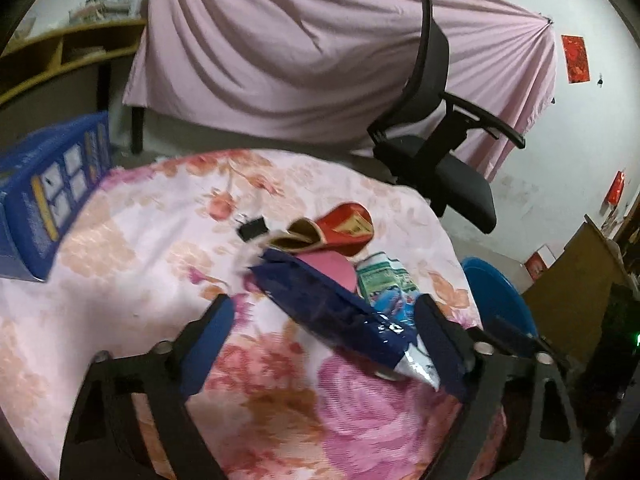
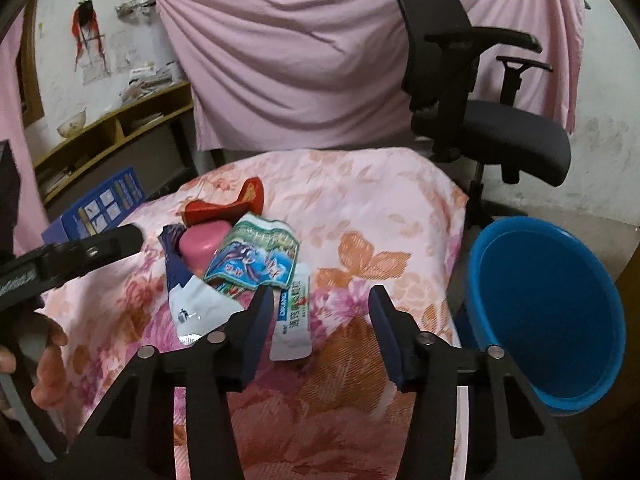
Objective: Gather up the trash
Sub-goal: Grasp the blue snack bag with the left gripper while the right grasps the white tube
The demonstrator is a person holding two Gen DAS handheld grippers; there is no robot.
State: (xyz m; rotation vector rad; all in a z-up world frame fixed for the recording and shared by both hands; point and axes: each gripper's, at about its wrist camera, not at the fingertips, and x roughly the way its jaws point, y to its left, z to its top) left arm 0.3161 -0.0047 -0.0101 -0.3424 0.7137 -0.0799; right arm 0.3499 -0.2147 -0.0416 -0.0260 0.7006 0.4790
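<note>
A heap of trash lies on the floral cloth (image 1: 120, 248) of the table. It holds a dark blue wrapper (image 1: 320, 304) with a silver end, a red packet (image 1: 344, 228), a pink piece (image 1: 332, 272) and a green-blue wrapper (image 1: 384, 284). My left gripper (image 1: 326, 320) straddles the dark blue wrapper. The silver end rests by the right finger; the left finger stands apart. In the right wrist view the same heap shows: green-blue wrapper (image 2: 252, 256), pink piece (image 2: 202, 244), red packet (image 2: 240, 200). My right gripper (image 2: 320, 308) is open over a white sachet (image 2: 294, 316) lying near its left finger.
A blue bin (image 2: 548, 308) stands on the floor beside the table's right edge. A black office chair (image 2: 500, 128) is behind it. A blue box (image 1: 44, 200) and a black binder clip (image 1: 252, 228) lie on the cloth. A hand (image 2: 48, 360) holds the left tool.
</note>
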